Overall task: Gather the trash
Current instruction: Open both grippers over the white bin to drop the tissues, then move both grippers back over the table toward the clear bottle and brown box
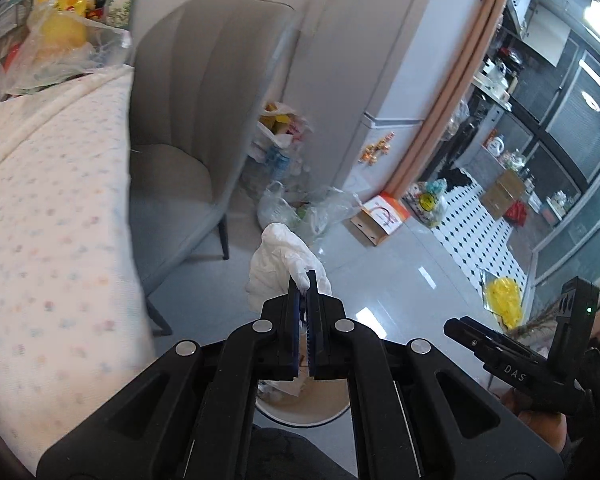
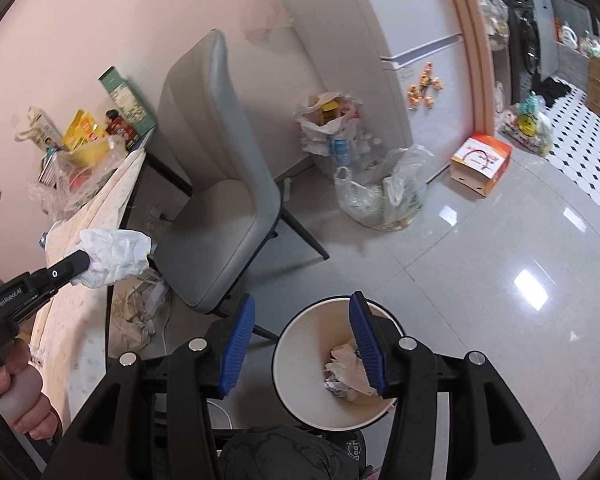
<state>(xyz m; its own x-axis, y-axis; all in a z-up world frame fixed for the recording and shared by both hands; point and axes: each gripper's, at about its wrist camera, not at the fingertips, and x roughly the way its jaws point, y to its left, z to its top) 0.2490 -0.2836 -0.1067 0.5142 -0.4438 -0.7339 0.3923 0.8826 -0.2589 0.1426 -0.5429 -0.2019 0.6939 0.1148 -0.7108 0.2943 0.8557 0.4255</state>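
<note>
On my left, the table (image 2: 80, 280) with its dotted cloth carried bags and boxes, and the grey chair (image 2: 224, 184) stood just beside it. My left gripper (image 1: 305, 280) had its jaws pressed together on a crumpled white tissue (image 1: 276, 264), which hung in the air near the table edge and the chair. Below, the white bin (image 2: 300, 360) stood on the tiled floor and held crumpled paper (image 2: 348, 368). My right gripper (image 2: 302, 346) was above the bin with its blue pads (image 2: 238, 344) spread, and nothing was between them. Further right, plastic bags (image 2: 384, 196) lay near the fridge (image 2: 416, 64).
</note>
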